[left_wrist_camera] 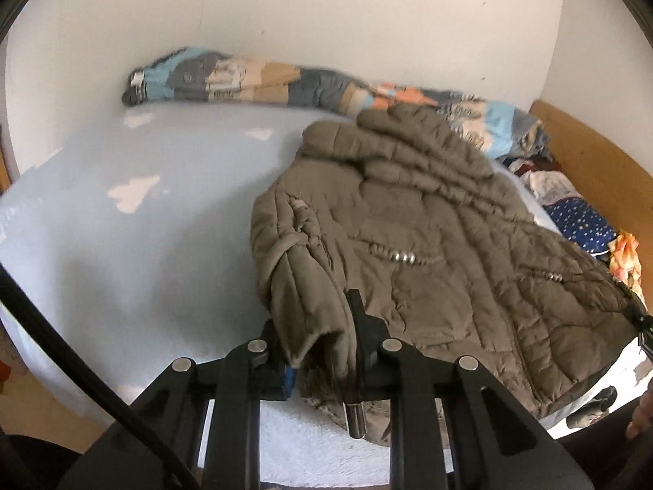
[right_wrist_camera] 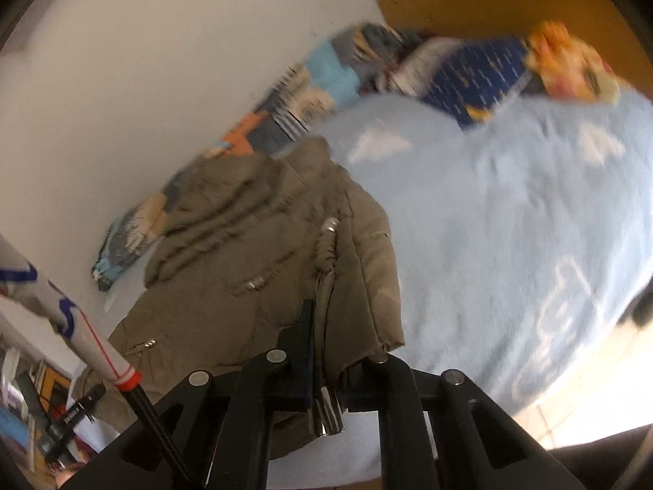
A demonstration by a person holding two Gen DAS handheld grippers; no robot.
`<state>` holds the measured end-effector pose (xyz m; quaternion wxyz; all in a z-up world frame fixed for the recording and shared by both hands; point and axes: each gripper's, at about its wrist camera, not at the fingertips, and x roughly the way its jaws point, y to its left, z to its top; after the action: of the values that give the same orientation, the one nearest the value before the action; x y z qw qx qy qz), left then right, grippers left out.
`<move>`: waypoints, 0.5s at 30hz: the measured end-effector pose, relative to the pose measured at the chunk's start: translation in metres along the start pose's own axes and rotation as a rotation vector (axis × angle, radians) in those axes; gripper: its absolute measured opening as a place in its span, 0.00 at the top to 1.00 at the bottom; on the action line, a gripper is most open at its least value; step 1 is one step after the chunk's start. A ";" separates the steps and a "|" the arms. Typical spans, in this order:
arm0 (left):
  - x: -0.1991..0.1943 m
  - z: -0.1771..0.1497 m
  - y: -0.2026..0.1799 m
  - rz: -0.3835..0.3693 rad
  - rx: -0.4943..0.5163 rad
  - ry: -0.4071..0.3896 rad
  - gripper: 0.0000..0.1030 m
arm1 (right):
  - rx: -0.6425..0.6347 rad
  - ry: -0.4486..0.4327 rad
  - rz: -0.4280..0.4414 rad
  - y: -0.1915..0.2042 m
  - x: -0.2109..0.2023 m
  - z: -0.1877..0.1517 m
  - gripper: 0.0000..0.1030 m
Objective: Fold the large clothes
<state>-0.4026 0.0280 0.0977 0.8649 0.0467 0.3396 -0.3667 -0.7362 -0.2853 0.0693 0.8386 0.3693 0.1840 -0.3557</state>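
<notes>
Black linkage bars of the left tool [left_wrist_camera: 322, 339] fill the 6 o'clock edge of the left wrist view, its jaws clenched on a bunched olive cuff or hem of the jacket [left_wrist_camera: 408, 237]. From that grip the quilted jacket spreads toward 1 o'clock across the bed [left_wrist_camera: 122, 245], which is covered with a pale blue sheet bearing white patches. Metal zip pulls show on the jacket front, and its hood or collar end lies farthest away, near a rolled patchwork blanket [left_wrist_camera: 253, 77] set along the white wall [left_wrist_camera: 326, 8] at 12 o'clock. At 3 o'clock a pile of clothes [left_wrist_camera: 579, 212], including a dark blue dotted piece and an orange one, sits against the wooden bed frame [left_wrist_camera: 591, 155]. In the tilted and blurred right wrist view, the right tool [right_wrist_camera: 322, 351] is likewise clenched on a fold of jacket [right_wrist_camera: 253, 245] edge near a zip, with the garment extending toward 10 o'clock. The sheet of the bed [right_wrist_camera: 510, 224] occupies the field from 1 to 4 o'clock. The blanket [right_wrist_camera: 285, 110] runs diagonally along the wall [right_wrist_camera: 163, 61], and the clothes pile [right_wrist_camera: 481, 69] lies at 1 o'clock.
</notes>
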 end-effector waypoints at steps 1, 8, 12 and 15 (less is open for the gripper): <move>-0.004 0.002 0.000 -0.009 -0.003 -0.012 0.81 | -0.015 -0.011 0.007 0.005 -0.005 0.002 0.92; -0.011 0.030 0.002 -0.025 -0.028 -0.026 0.81 | -0.025 -0.036 0.073 0.014 -0.027 0.012 0.92; -0.017 0.053 -0.006 -0.030 -0.015 -0.056 0.81 | -0.018 -0.054 0.106 0.022 -0.027 0.029 0.92; -0.018 0.075 -0.010 -0.028 0.005 -0.073 0.80 | -0.028 -0.075 0.128 0.030 -0.029 0.047 0.92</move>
<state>-0.3770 0.0071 0.1683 0.8714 0.0306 0.3076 -0.3810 -0.7316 -0.2929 0.1311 0.8709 0.3550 0.1336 -0.3124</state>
